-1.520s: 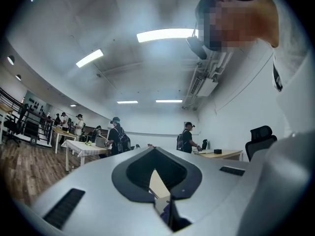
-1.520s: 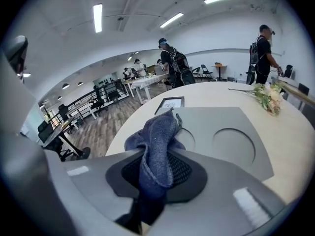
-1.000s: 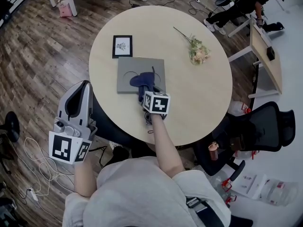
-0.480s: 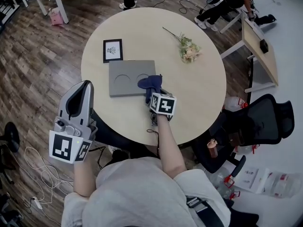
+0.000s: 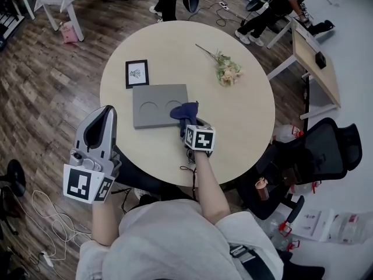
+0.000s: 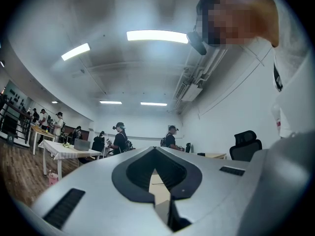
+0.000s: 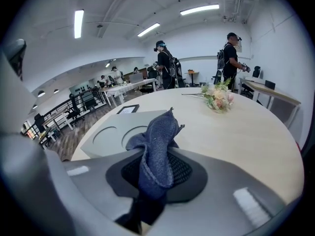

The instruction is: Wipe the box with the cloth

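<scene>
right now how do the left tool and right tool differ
The right tool is shut on the blue cloth; the left tool is shut on nothing. The right tool points down at the grey box's right edge on the table; the left tool points out level, apart from the box. Both carry marker cubes.

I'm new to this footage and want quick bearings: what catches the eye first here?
A dark blue cloth is pinched in the right hand-held gripper, at the right edge of a grey box with two round recesses, on a round table. A flower sprig lies farther back on the table, and the left hand-held gripper hangs shut and empty off the table's left side.
</scene>
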Tool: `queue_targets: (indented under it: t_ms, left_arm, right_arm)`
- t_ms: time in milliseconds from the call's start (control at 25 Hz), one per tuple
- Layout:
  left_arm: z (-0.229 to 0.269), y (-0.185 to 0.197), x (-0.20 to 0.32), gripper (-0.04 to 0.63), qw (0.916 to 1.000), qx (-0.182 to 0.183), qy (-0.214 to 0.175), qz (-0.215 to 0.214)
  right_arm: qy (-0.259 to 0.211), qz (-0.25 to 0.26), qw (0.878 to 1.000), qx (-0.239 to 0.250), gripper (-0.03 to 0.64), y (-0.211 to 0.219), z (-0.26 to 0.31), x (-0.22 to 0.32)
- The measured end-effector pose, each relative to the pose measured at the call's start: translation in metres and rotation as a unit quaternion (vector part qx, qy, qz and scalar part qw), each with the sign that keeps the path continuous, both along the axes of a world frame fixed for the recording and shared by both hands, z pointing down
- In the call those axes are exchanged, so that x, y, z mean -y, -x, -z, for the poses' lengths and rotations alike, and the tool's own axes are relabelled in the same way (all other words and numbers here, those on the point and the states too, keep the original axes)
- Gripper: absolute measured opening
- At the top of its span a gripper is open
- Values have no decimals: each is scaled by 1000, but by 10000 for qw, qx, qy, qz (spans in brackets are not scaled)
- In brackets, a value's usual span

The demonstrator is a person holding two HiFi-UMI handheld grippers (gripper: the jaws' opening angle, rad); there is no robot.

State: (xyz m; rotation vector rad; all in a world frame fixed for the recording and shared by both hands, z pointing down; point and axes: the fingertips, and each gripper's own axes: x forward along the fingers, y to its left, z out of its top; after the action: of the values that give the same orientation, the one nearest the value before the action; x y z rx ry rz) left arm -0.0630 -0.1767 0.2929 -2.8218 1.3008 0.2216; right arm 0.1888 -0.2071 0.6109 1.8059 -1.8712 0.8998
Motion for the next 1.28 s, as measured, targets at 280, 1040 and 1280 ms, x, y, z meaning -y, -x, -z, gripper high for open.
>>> queue_targets:
  t_ms: [280, 1040, 1280]
  left_arm:
    - [14, -4, -4, 2, 9998, -65, -167, -111]
    - [41, -13, -29, 2, 9969, -124, -500, -593]
    - [44, -16, -36, 2, 9960, -138, -537, -703]
  right_arm:
    - [-625, 391, 9972, -83, 87, 20, 43, -9]
    - [-2096, 329, 9766, -355, 87, 27, 167, -51]
    - [-2524, 293, 9663, -420, 87, 29, 201, -63]
